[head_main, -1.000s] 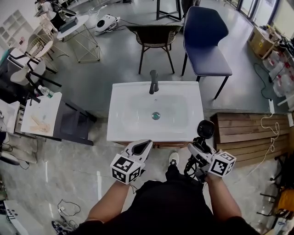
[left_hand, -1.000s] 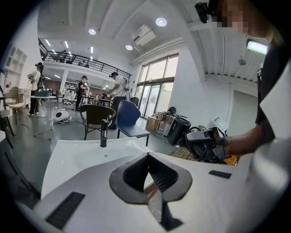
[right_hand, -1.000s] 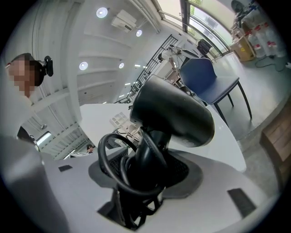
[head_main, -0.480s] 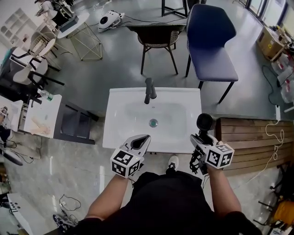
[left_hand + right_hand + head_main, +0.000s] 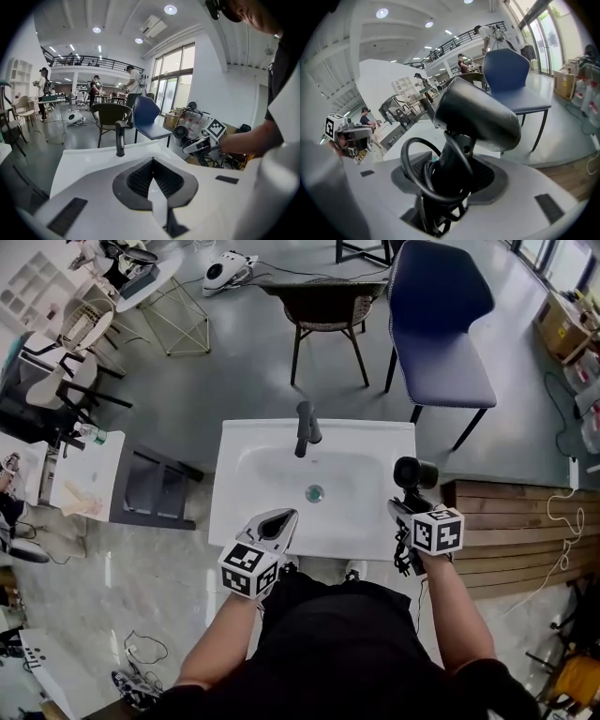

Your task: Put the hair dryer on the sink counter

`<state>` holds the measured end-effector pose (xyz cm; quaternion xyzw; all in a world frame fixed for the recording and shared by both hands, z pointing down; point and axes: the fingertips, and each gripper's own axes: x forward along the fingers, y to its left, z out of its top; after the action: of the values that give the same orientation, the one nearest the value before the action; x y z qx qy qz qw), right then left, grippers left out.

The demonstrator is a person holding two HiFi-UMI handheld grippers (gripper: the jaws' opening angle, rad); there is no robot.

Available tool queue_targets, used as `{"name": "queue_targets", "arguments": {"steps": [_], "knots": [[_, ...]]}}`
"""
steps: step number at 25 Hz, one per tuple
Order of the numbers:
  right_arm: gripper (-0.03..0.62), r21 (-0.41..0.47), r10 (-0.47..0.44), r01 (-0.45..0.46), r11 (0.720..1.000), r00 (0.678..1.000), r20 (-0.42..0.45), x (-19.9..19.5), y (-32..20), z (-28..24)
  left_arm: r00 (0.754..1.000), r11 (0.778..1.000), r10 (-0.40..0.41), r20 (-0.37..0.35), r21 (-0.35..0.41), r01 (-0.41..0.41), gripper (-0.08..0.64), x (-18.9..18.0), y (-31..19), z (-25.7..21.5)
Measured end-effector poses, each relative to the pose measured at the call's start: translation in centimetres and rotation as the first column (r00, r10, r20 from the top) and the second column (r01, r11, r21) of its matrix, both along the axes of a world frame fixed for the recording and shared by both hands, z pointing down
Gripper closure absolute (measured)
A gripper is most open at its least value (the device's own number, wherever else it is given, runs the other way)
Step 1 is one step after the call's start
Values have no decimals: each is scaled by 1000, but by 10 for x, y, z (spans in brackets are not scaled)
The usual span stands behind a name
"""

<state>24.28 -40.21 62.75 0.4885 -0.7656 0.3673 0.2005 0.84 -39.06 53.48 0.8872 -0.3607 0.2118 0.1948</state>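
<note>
Both claws have come forward over the white bench (image 5: 231,514); the right claw (image 5: 403,512) grips the black hair dryer (image 5: 413,473) by its cord-wrapped handle at the bench's right edge, beside the basin (image 5: 272,474); the left claw (image 5: 279,521), jaws together and empty, hovers over the front rim

A big open work hall, more a lab or studio than a home. A white sink (image 5: 246,521) with a black tap (image 5: 305,427) stands on its own out on a polished grey floor (image 5: 216,381), with a blue chair (image 5: 441,334) and a wicker chair (image 5: 323,306) behind it. A wooden pallet (image 5: 511,521), a loose cable (image 5: 553,540) and cardboard boxes (image 5: 561,322) lie beside it. Overhead are round ceiling lights (image 5: 170,9), tall windows (image 5: 172,77) and a railed gallery (image 5: 89,61). Several people (image 5: 134,83) stand working at tables.
</note>
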Motion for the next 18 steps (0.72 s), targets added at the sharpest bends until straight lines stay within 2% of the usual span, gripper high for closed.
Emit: {"name": "queue_targets", "arguments": {"steps": [10, 18], "knots": [[368, -82, -2, -14, 997, 981, -195, -3, -69, 42, 992, 992, 123, 17, -14, -122, 560, -23, -38, 1], [368, -187, -40, -28, 982, 935, -353, 1, -114, 74, 991, 991, 131, 8, -27, -131, 560, -50, -55, 3]]}}
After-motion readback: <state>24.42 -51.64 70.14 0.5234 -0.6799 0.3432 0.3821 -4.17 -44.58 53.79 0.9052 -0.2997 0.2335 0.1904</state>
